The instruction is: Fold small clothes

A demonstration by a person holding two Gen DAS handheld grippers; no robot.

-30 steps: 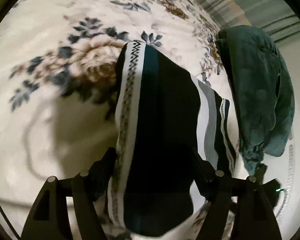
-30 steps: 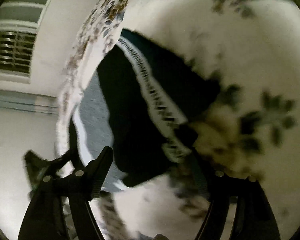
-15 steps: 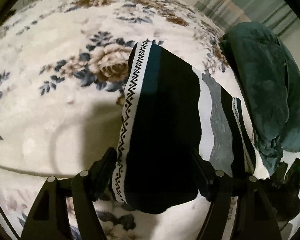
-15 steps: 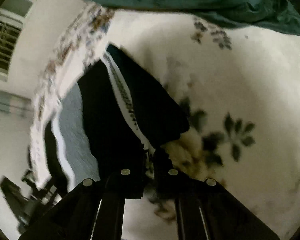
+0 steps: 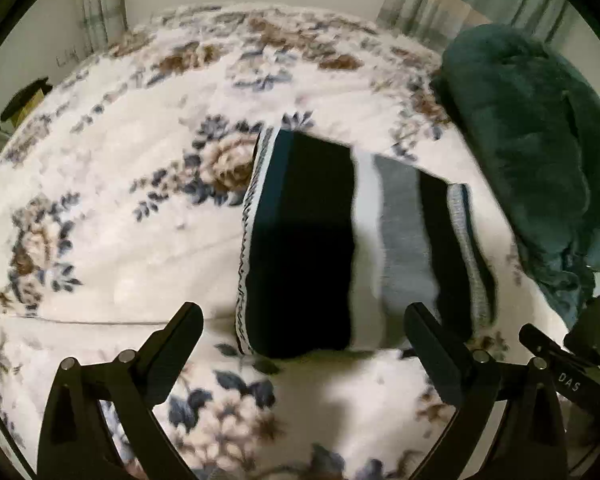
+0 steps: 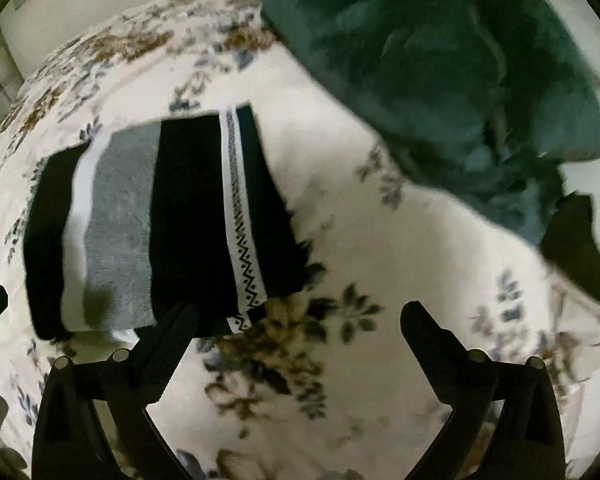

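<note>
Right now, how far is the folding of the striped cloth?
Done: the striped cloth lies folded in a flat rectangle on the flowered blanket. In hand: nothing; the left gripper and the right gripper are opening with no cloth between the fingers. Left: perhaps the green heap, which looks unfolded.

The right gripper [image 6: 300,328], clamped on the striped garment's [image 6: 160,220] patterned edge half a second ago, now stands with jaws opening and nothing between them. Both it and the left gripper [image 5: 300,328] are higher, the folded garment [image 5: 320,248] smaller below.
</note>
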